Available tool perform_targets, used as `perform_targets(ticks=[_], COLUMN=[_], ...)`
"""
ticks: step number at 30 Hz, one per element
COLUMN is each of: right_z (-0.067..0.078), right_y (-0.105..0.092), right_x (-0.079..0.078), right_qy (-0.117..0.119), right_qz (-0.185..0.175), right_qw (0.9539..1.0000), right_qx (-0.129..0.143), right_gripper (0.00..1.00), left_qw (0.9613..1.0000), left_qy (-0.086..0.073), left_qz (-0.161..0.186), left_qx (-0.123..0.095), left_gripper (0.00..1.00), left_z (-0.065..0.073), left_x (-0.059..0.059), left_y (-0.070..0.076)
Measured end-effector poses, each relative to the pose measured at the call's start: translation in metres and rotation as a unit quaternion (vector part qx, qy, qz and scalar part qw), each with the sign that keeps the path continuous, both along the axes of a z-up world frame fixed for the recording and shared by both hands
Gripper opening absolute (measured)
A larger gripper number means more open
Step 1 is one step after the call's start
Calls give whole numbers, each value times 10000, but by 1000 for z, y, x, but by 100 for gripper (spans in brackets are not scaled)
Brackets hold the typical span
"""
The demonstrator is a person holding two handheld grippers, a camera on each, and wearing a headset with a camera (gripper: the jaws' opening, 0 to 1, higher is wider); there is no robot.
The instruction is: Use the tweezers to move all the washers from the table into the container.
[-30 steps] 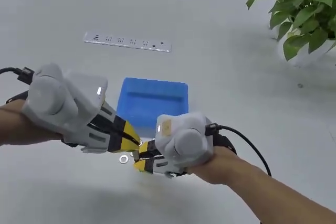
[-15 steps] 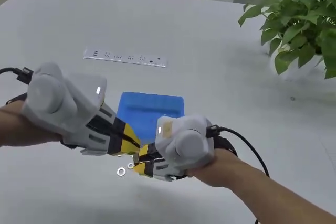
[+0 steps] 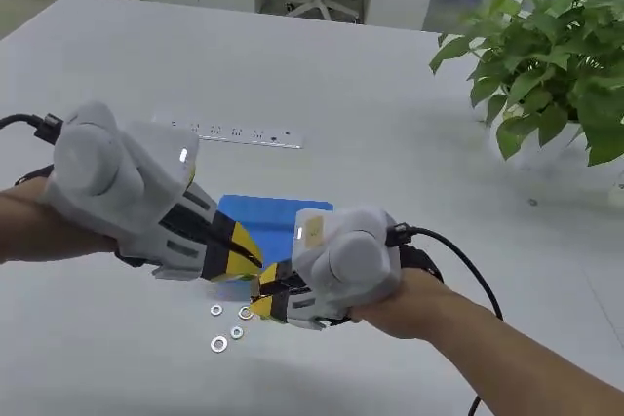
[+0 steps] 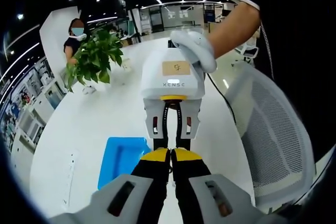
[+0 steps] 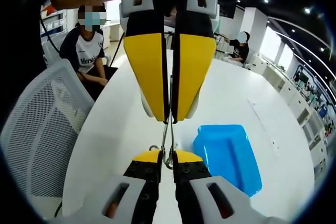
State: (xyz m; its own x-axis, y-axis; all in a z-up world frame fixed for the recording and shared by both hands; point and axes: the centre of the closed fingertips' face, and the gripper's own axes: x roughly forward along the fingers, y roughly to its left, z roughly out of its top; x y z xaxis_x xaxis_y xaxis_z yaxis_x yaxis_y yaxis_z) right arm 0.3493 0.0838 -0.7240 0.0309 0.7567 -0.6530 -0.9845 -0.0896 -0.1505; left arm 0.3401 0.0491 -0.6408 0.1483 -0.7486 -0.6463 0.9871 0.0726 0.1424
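1. Steel tweezers (image 5: 168, 136) showed in the right gripper view as two thin legs. They ran from the tips of your right tool (image 5: 167, 159) up into the yellow tips of your left tool (image 5: 168, 115).
2. Both tools were squeezed narrow, and each looked pinched on one end of the tweezers, tip facing tip.
3. Your head view added the washers (image 3: 219, 344): four small rings lying loose on the pale surface (image 3: 390, 114). They lay just below the meeting tool tips, near the container (image 3: 261, 213) but outside it.
4. That same view placed a white power strip (image 3: 234, 133) beyond the container and a leafy plant (image 3: 546, 56) well off to your right.
5. Your left gripper view looked straight at the right tool's grey body, with a mesh chair back (image 4: 273, 129) off to one side.
6. The blue container was a shallow rectangular tray. In the right gripper view it sat just beside the tweezers, and its floor showed as plain blue. In the head view the tool bodies covered its near edge.
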Motion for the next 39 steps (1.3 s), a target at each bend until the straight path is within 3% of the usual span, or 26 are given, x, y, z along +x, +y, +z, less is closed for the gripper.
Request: perform_targets(ticks=[18, 31, 39], right_z=[8, 0, -14], right_y=[-7, -9, -8], right_x=[47, 76, 91], right_qy=[-46, -39, 32], right_qz=[-333, -496, -520], right_qw=[9993, 9986, 9986], right_qx=[155, 155, 121], right_gripper=[10, 10, 10], left_qw=[9999, 9998, 9999], left_qy=[-123, -117, -46], left_qz=[-103, -142, -119], left_qx=[-19, 2, 31], left_gripper=[6, 6, 6], left_z=[5, -3, -17], left_x=[48, 75, 90], left_y=[-9, -12, -12])
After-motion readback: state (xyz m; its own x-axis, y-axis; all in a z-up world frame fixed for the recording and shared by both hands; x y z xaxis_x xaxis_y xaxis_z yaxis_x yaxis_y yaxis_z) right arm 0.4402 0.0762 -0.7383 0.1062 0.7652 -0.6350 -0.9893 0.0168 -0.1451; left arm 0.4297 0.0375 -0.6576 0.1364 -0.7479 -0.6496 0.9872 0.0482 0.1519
